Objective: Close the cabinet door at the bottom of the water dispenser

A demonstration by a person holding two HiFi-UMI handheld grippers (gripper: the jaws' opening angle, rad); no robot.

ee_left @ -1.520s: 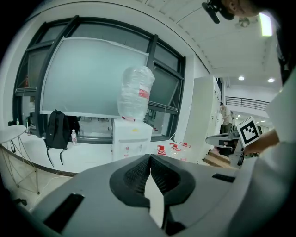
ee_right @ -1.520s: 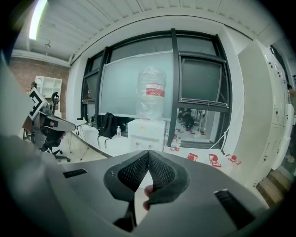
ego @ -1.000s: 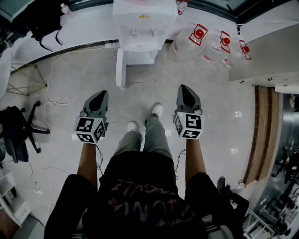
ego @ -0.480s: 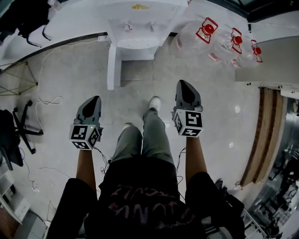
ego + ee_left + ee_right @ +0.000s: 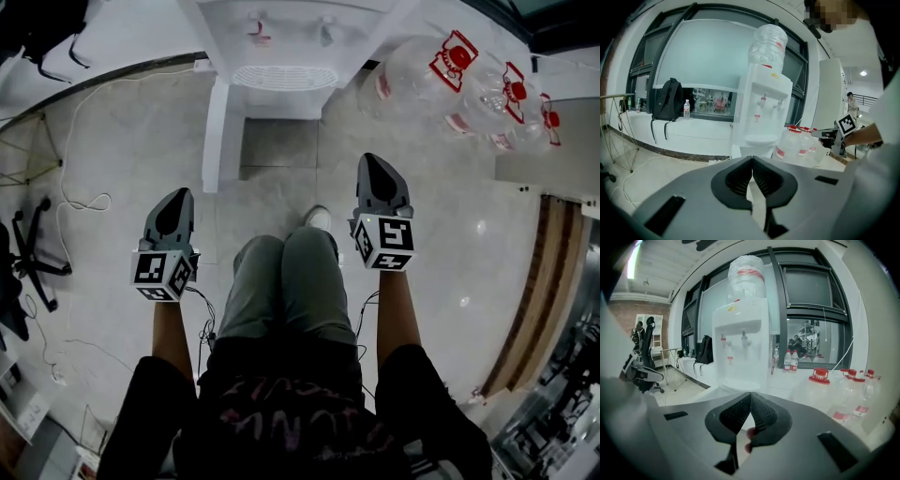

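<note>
The white water dispenser (image 5: 286,42) stands at the top of the head view, a clear bottle (image 5: 768,41) on top of it. Its bottom cabinet door (image 5: 216,131) hangs open, swung out to the left and seen edge-on, with the dark cabinet opening (image 5: 278,141) beside it. My left gripper (image 5: 176,200) is shut and empty, just short of the door's free end. My right gripper (image 5: 374,165) is shut and empty too, off to the right of the opening. Both gripper views face the dispenser (image 5: 740,341), behind the closed left gripper (image 5: 752,158) and right gripper (image 5: 750,394).
Several empty water jugs with red caps (image 5: 487,84) lie right of the dispenser. A white cable (image 5: 80,178) trails over the tile floor on the left, near a black office chair base (image 5: 33,248). A backpack (image 5: 667,101) sits on the window ledge. The person's legs (image 5: 291,281) are between the grippers.
The person has stepped closer: the dispenser and its open door are bigger and lower in the head view. Both grippers stay shut and have moved forward with the body.
</note>
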